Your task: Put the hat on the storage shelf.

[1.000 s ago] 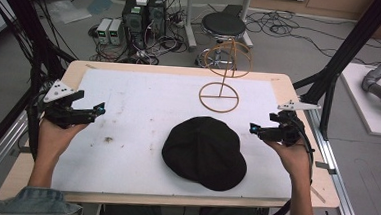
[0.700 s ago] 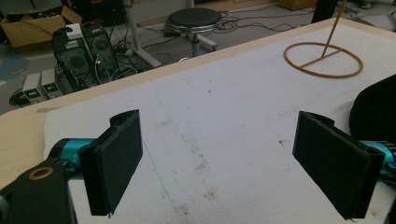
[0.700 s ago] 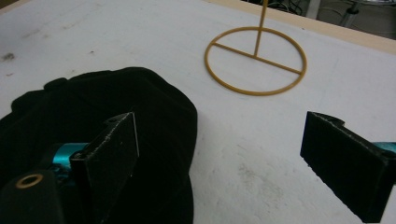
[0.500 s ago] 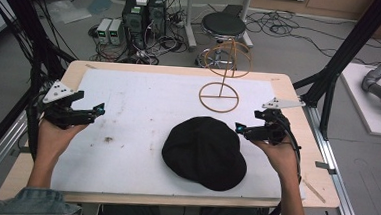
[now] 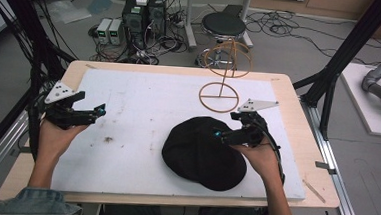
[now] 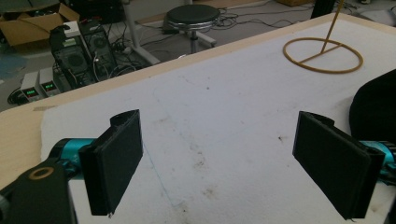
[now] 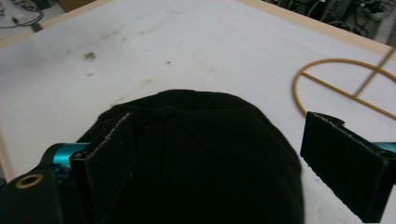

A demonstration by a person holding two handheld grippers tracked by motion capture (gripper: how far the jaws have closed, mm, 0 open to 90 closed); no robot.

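Note:
A black cap [image 5: 203, 153] lies on the white board, near the front and right of centre; it also shows in the right gripper view [image 7: 201, 154] and at the left gripper view's right edge [image 6: 376, 109]. Behind it stands a brass wire hat stand [image 5: 223, 77] with a ring base [image 6: 323, 55] [image 7: 345, 88]. My right gripper [image 5: 219, 135] hovers open over the cap's right side, its jaws wide apart above the crown [image 7: 219, 163]. My left gripper [image 5: 99, 111] is open at the board's left, over bare board [image 6: 224, 154].
The white board [image 5: 143, 104] rests on a wooden table [image 5: 298, 109]. Small dark stains [image 5: 108, 139] mark the board. Beyond the far edge stand a black stool [image 5: 224, 24] and computer boxes [image 5: 144, 9] among cables. Black frame poles [image 5: 341, 61] rise at both sides.
My right gripper has moved left from the table's right side until it is over the cap's right side. The left gripper has stayed in place.

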